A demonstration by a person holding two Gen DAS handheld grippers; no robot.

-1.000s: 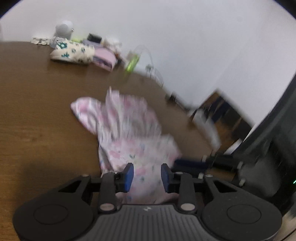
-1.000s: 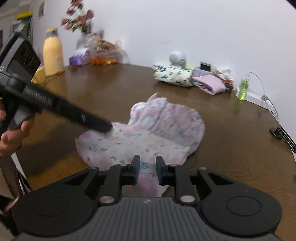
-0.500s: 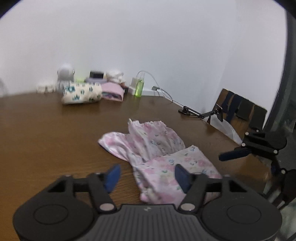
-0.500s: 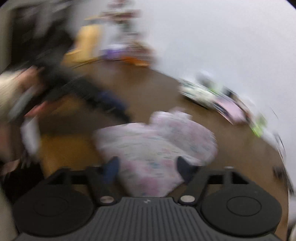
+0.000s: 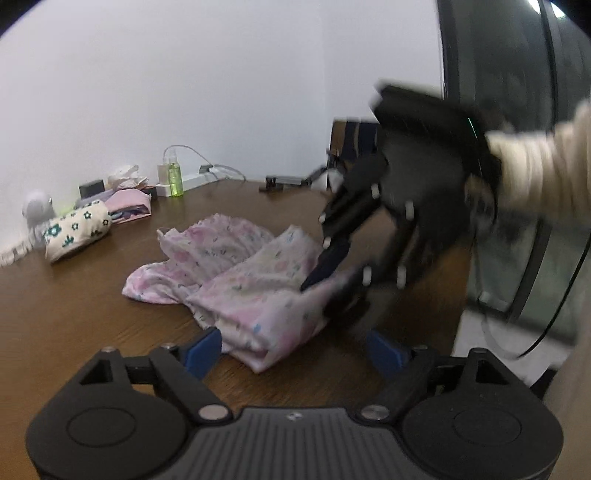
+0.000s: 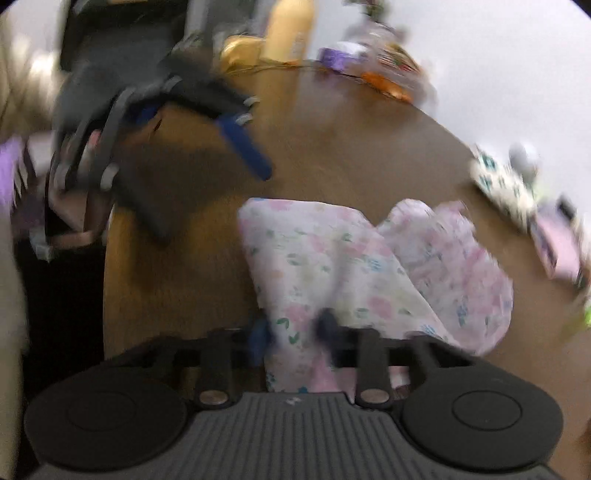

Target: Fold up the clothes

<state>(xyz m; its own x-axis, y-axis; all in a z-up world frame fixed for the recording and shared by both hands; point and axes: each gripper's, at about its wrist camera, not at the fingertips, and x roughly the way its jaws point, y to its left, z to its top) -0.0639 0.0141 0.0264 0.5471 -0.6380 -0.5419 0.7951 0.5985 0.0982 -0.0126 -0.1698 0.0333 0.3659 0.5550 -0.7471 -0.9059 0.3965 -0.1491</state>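
A pink floral garment (image 5: 251, 280) lies crumpled on the brown table (image 5: 74, 314). My left gripper (image 5: 295, 349) is open wide just short of its near edge, with nothing between the blue pads (image 5: 203, 347). The right gripper (image 5: 332, 280), blurred by motion, comes in from the right and pinches the cloth's right edge. In the right wrist view, the garment (image 6: 332, 258) runs between the fingers of the right gripper (image 6: 291, 332), which is shut on it. The left gripper (image 6: 192, 129) hangs open above the table at upper left.
At the table's far side lie a rolled floral cloth (image 5: 74, 229), a folded pink pile (image 5: 129, 206), a green bottle (image 5: 175, 179) and a white round device (image 5: 37, 208). A person's beige sleeve (image 5: 535, 173) is at right. A yellow bottle (image 6: 288, 29) stands at the far end.
Both grippers were shut a second ago, then opened. The right one has swung to the garment's edge and closed on it. The left one has drawn back and stays open.
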